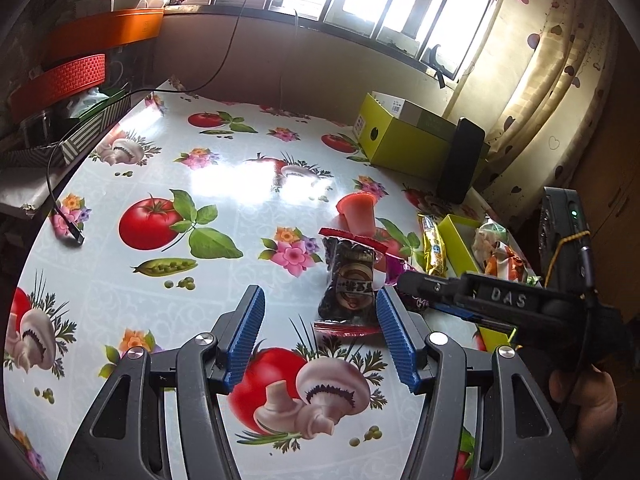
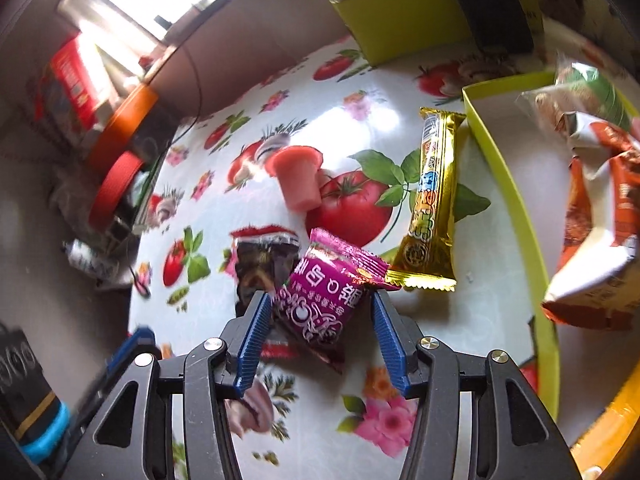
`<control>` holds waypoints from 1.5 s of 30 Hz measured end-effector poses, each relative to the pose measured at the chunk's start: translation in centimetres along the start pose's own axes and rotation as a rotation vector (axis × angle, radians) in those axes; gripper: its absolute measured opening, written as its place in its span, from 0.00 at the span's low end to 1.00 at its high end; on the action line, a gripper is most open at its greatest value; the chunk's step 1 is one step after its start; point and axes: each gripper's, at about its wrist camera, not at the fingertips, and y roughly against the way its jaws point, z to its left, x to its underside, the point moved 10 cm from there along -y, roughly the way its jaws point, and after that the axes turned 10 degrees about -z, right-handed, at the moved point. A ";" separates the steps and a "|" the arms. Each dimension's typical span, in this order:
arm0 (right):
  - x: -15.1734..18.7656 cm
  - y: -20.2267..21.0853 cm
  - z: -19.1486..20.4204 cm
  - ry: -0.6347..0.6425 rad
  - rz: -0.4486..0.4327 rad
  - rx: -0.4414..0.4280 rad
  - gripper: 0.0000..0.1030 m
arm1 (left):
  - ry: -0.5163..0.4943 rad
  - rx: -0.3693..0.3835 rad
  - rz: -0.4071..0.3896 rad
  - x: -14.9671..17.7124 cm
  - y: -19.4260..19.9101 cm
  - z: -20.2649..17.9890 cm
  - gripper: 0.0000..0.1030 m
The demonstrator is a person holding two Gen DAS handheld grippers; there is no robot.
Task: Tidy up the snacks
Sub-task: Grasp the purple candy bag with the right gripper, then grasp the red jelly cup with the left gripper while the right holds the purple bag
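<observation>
Currently the magenta snack packet (image 2: 326,292) lies on the bench (image 1: 160,168) between the fingers (image 2: 256,330) of the right gripper (image 2: 320,328). Its wrapper is glossy purple-pink with white lettering and a small orange-red patch at one corner; the crimped top edge is tilted toward the gold bar. The blue ribbed fingers stand apart on either side of the packet. The left pad appears at or very near the wrapper, while a gap shows at the right pad; no firm clamp is visible.

Just left of the magenta packet, and partly beneath it, lies a black snack packet (image 1: 350,280) with red crimped ends and a round gold emblem. Just right of the magenta packet lies a gold wrapped bar (image 2: 434,196), long and narrow, with coloured print and a serrated end seal. Beyond the magenta packet a pink jelly cup (image 2: 298,178) lies on its side. Right of the gold bar sits an open yellow-green tray (image 2: 516,204), holding orange-and-white packets (image 2: 596,240) and a green-marked packet (image 2: 592,88).

The left gripper (image 1: 320,340) hovers over the bench near the black packet, its fingers (image 1: 246,336) wide apart and holding nothing. Farther beyond the pink cup stands a yellow-green box (image 1: 404,140), with a dark flat object (image 1: 460,160) leaning on it.
</observation>
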 end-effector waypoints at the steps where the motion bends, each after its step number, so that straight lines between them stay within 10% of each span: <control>1: -0.2 -0.2 0.0 -0.006 -0.003 0.008 0.52 | 0.002 0.000 -0.001 0.0 0.0 0.1 0.57; 16: 1.1 -1.1 0.4 0.259 0.017 0.116 0.36 | -0.022 -0.005 0.037 0.3 -1.5 -0.1 0.58; 45: -0.7 9.0 -1.3 0.275 -0.151 0.028 0.35 | -0.143 0.007 0.083 -3.0 -8.9 -5.2 0.57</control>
